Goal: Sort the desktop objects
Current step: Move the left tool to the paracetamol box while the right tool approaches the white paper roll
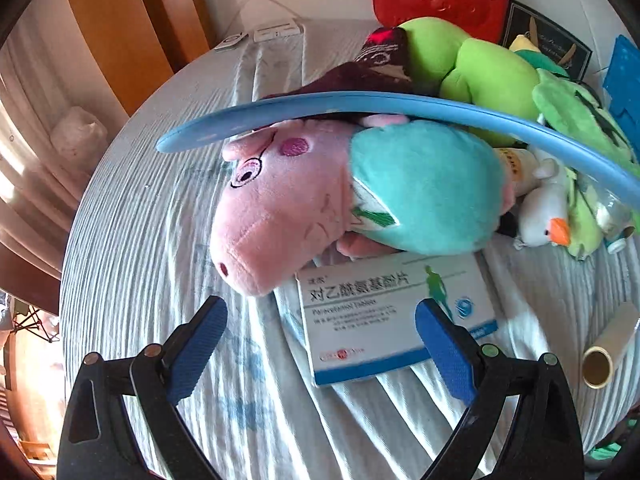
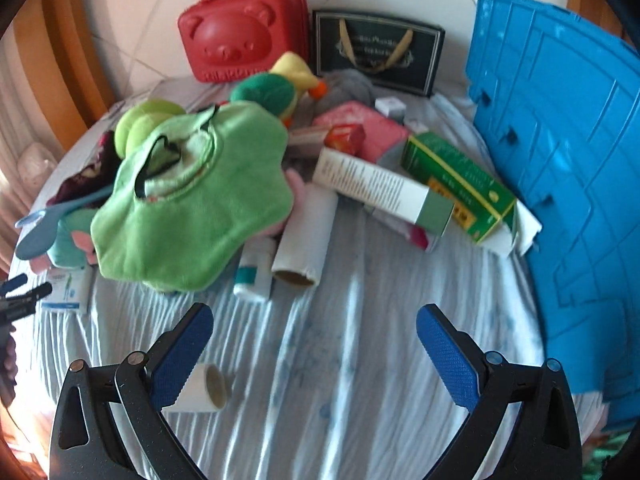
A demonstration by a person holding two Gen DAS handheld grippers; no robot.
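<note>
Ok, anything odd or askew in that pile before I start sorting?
Yes: the long blue plastic shoehorn lies across the pink pig plush toy, not on the cloth. The green-and-yellow cardboard box lies tilted on the white-and-green carton.

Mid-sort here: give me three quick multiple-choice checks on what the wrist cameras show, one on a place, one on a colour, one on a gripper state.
1. Where does the white medicine box lie?
A. on the red case
B. on the striped cloth, partly under the pink pig plush
C. inside the blue crate

2. What colour is the bear-face case?
A. red
B. yellow
C. black

3. How does the left gripper stand?
A. shut on the box
B. shut on the plush
C. open, holding nothing

Answers: 1 B, the pig plush overlaps the box's top edge; 2 A, it is plainly red; 3 C, its fingers are spread, with nothing between them.
</note>
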